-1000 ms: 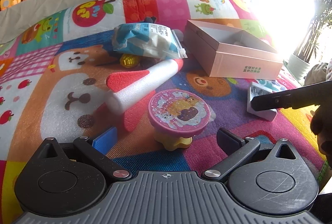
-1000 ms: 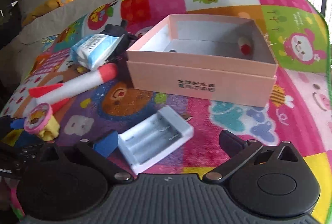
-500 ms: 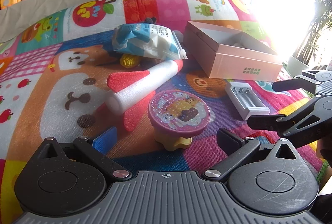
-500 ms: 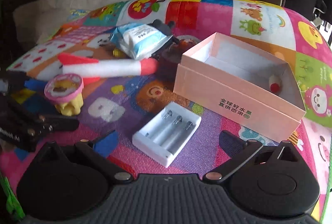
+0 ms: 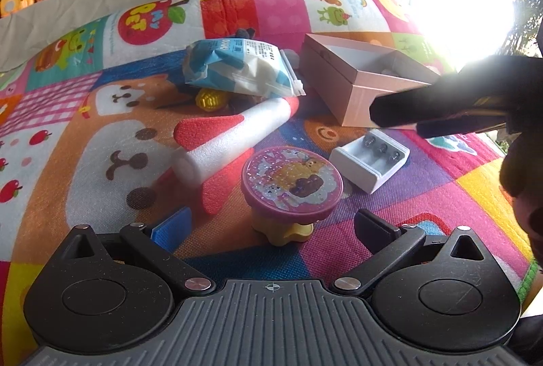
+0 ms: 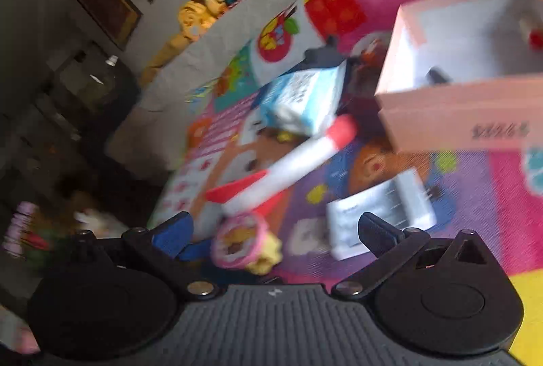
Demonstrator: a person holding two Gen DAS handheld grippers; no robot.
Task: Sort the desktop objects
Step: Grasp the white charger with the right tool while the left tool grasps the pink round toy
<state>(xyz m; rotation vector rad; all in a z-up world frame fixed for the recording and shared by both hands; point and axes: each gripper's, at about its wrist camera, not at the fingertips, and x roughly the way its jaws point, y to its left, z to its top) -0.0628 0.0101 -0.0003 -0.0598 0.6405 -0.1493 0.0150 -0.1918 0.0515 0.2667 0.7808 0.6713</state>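
Both tongs gape wide, empty: left tongs (image 5: 271, 227) level behind stamp toy (image 5: 292, 186); right tongs (image 6: 273, 230) tilted (blurred).

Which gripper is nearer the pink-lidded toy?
Left. The left gripper has the pink-lidded toy between its open fingers; the right gripper sits off to the side, above the battery holder.

Window glare; right view motion-blurred

Pink-lidded toy (image 5: 292, 184) upright near white battery case (image 5: 370, 160); foam rocket (image 5: 234, 135) lying flat; wipes pack (image 5: 237, 69) behind it; pink box (image 5: 359, 79) open.
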